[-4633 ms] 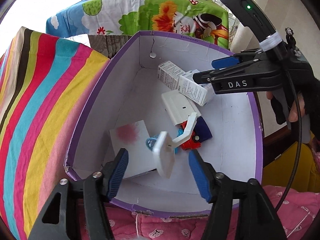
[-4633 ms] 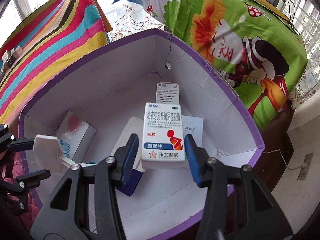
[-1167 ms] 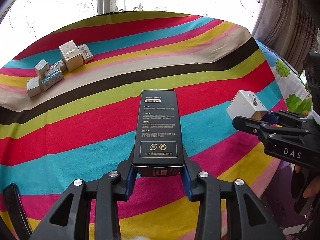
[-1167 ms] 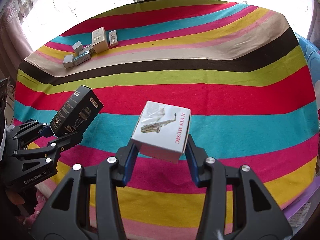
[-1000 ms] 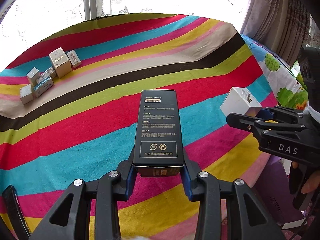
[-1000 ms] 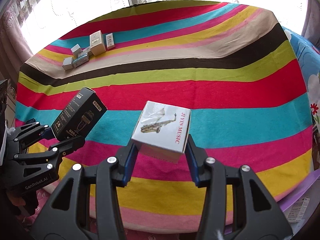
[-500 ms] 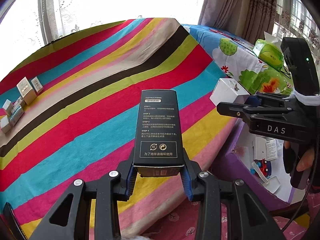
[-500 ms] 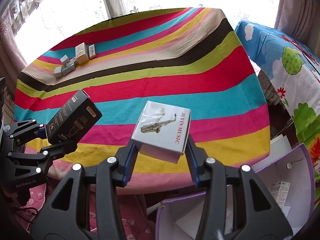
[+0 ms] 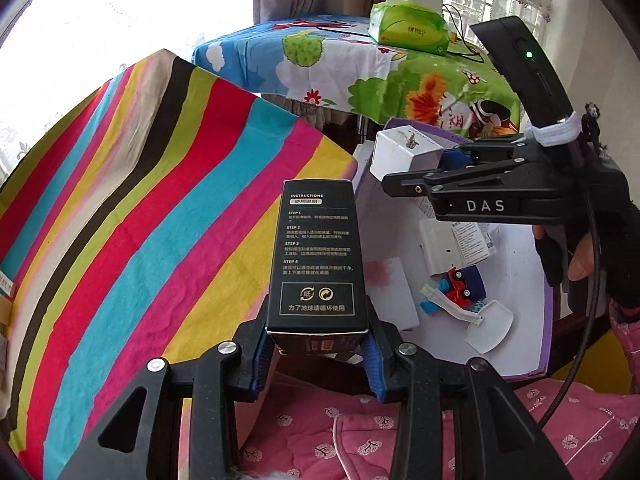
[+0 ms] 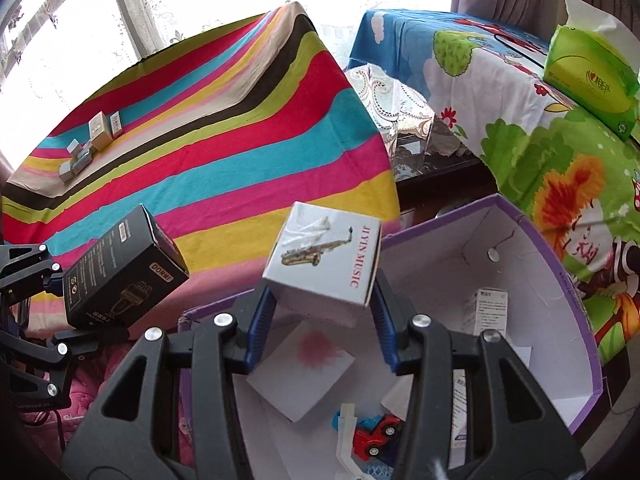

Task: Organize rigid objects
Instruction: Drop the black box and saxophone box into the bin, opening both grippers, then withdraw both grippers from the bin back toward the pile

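My left gripper (image 9: 316, 354) is shut on a tall black box with white instructions (image 9: 318, 256), held over the edge of the striped table beside the purple bin. It also shows in the right wrist view (image 10: 120, 270). My right gripper (image 10: 320, 332) is shut on a white box with a saxophone picture (image 10: 324, 256), held above the bin's near-left corner; it shows in the left wrist view (image 9: 404, 152). The purple-rimmed white bin (image 10: 576, 292) holds several small boxes, a red toy car (image 10: 374, 432) and a white plastic piece (image 9: 486, 326).
The striped tablecloth (image 10: 224, 132) carries several small boxes (image 10: 90, 140) at its far left. A cartoon-print table (image 10: 540, 120) with a green tissue pack (image 10: 592, 76) stands behind the bin. A pink quilt (image 9: 440, 432) lies below.
Both grippers have swung right from over the striped table to the purple bin, each still holding its box. The bin's inside has come into view.
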The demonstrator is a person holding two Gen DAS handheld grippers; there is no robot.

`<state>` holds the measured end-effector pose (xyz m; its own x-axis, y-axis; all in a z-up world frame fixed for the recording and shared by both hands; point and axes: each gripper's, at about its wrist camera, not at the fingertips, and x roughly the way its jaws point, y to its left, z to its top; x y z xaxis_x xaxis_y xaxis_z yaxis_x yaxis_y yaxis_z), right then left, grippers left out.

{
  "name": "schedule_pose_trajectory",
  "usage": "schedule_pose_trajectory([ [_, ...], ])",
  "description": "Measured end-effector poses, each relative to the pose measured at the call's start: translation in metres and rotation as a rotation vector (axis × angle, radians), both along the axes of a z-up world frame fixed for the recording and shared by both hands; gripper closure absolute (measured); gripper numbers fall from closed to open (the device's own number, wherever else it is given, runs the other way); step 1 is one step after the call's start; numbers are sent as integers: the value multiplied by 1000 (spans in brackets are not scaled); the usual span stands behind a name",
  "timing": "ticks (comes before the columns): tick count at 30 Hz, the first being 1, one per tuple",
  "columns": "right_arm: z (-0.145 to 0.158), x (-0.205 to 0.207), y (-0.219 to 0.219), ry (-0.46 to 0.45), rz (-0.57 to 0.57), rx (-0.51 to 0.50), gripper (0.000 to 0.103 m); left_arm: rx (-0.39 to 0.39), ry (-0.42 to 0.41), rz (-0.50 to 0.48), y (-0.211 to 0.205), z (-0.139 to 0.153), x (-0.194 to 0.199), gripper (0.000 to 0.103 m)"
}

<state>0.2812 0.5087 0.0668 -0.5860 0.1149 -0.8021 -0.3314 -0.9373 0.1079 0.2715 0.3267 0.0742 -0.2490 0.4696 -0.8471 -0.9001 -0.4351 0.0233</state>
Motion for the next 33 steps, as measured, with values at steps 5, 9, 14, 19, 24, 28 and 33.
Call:
schedule_pose_trajectory([
  [5,-11,31,31,-60,-99,35,53,-44,-36,-105,34,-16,20,63],
  [9,-21,52,50,-124,-165,54,53,-66,-108,-161,59,-33,32,63],
  [14,-33,66,60,-180,-199,63,53,-82,-159,-212,72,-49,44,63],
  [19,-41,66,66,-232,-246,68,39,-45,-238,-227,70,-54,45,35],
  [24,-29,56,64,-202,-270,83,22,57,-218,-119,46,-37,15,34],
  [28,-6,22,38,-107,-204,97,22,134,-115,107,-4,-18,-40,31],
  [33,16,-57,-42,-21,67,126,19,160,71,435,-97,-6,-109,23],
])
